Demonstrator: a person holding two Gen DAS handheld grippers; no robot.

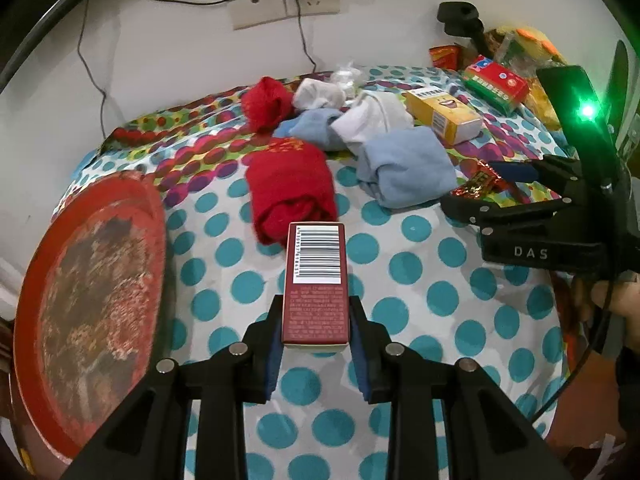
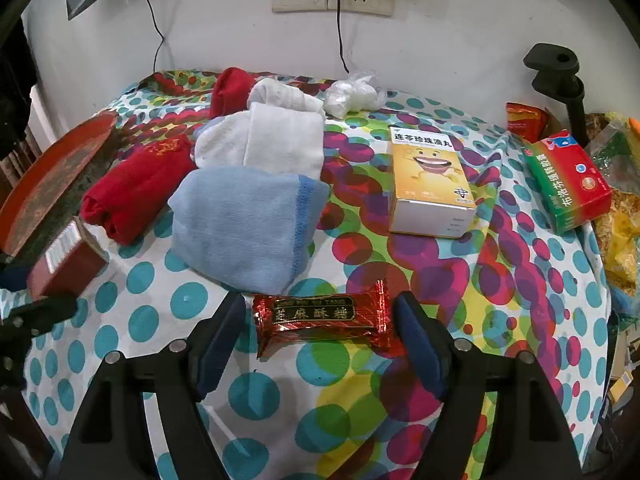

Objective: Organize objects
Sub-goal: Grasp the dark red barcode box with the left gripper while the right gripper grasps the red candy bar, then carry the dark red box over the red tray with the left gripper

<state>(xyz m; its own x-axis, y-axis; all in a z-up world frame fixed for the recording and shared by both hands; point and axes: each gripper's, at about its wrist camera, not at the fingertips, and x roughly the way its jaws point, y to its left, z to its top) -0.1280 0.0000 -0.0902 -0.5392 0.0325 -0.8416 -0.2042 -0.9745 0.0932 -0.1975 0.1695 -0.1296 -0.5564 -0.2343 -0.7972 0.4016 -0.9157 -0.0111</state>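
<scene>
My left gripper (image 1: 316,305) is shut on a dark red box (image 1: 315,280) with a barcode label, held above the dotted tablecloth (image 1: 400,320). The same box (image 2: 68,260) shows at the left edge of the right wrist view. My right gripper (image 2: 320,309) is open, its blue pads (image 2: 218,344) standing either side of a red foil candy (image 2: 324,320) that lies on the cloth, with a gap on each side. From the left wrist view, the right gripper (image 1: 516,178) is at the right, over the candy (image 1: 478,185).
A round red tray (image 1: 88,300) sits at the table's left edge. Rolled red socks (image 2: 132,192), light blue socks (image 2: 244,224) and white socks (image 2: 272,140) lie mid-table. A yellow box (image 2: 430,184) and a green-red box (image 2: 568,180) are to the right. Snack bags (image 2: 620,232) and a black clamp post (image 2: 560,80) crowd the right edge.
</scene>
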